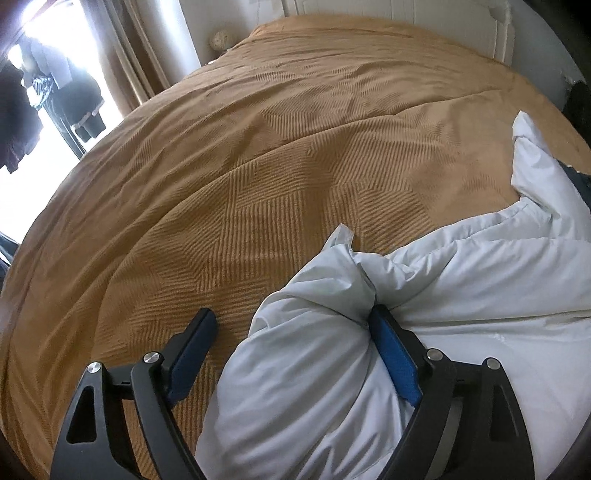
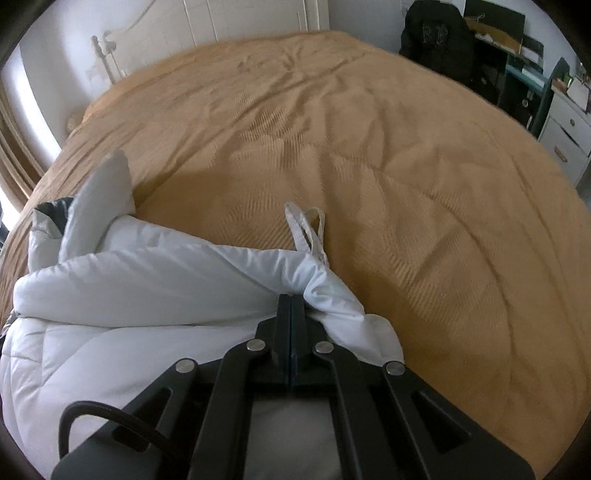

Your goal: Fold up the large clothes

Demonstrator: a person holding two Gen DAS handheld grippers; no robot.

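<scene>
A large white padded garment (image 1: pixel 461 280) lies bunched on the tan bedspread (image 1: pixel 258 166), at the lower right of the left wrist view. My left gripper (image 1: pixel 291 321) is open, with a puffy fold of the garment between its blue-padded fingers (image 1: pixel 393 354). In the right wrist view the garment (image 2: pixel 140 273) fills the lower left, with a dark lining showing at its far left end. My right gripper (image 2: pixel 291 299) is shut on a corner of the garment, near a white loop (image 2: pixel 306 225) that lies on the bedspread (image 2: pixel 406 184).
A white headboard (image 2: pixel 243 22) stands at the far end of the bed. A bright window with curtains and hanging dark clothes (image 1: pixel 55 92) is at the left. A dark jacket on a chair (image 2: pixel 436 40) and a white dresser (image 2: pixel 565 125) stand at the right.
</scene>
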